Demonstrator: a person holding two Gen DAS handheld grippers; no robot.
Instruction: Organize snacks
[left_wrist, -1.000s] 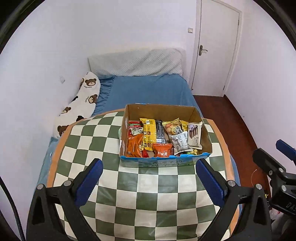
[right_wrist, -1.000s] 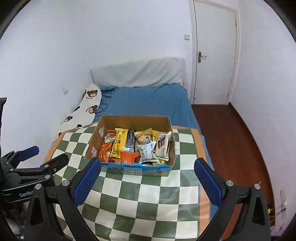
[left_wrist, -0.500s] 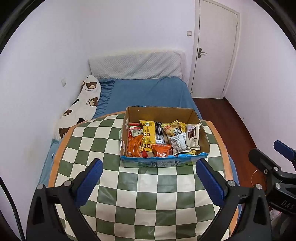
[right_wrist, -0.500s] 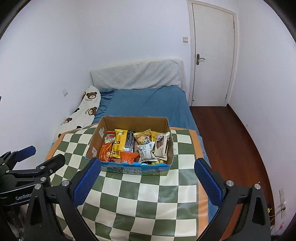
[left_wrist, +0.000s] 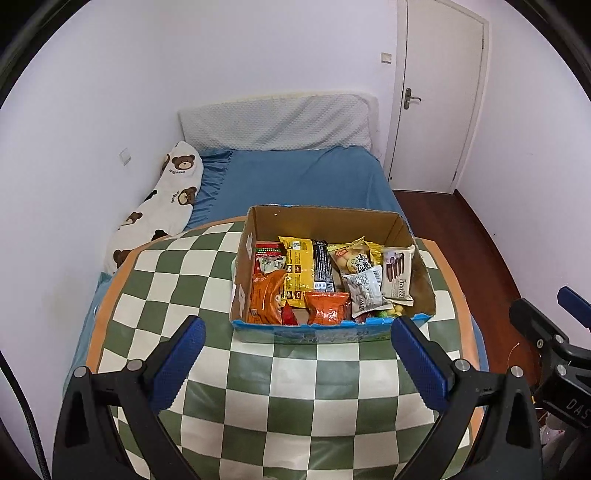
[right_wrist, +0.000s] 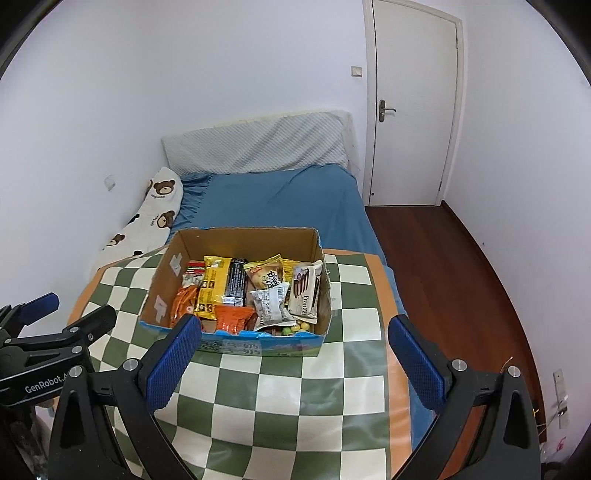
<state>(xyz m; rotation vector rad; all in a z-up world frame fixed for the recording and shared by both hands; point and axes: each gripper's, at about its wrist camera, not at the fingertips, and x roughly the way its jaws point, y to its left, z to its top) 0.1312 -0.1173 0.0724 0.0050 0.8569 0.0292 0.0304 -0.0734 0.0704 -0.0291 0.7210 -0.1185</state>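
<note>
— Bedroom, by the look; blue bed (left_wrist: 306, 177) behind, white door (right_wrist: 413, 107) at the far right; green-and-white checked table (left_wrist: 295, 387) up front; anything loose on the cloth?

— Nothing to see on it but the cardboard box (left_wrist: 325, 218); sits toward the far edge of the table, open at the top, packed with snacks; yellow packet (left_wrist: 297, 273) and black bar (left_wrist: 322, 266) lying side by side, orange packets (left_wrist: 267, 295) at the near left, white wafer pack (left_wrist: 397, 271) against the right wall, a few small round sweets (right_wrist: 301, 326) at the near right corner.

— And the grippers?

— Left gripper (left_wrist: 295, 363) spread wide, nothing between the blue pads (left_wrist: 177, 360); right gripper (right_wrist: 291, 363) likewise released and empty; both hovering above the near half of the table, well apart from the box; neither touching a packet.

— How far along, then?

— Probably done or close to it, judging by every snack lying inside; could equally be the very start, if sorting out of the box is meant; cannot settle which.
</note>
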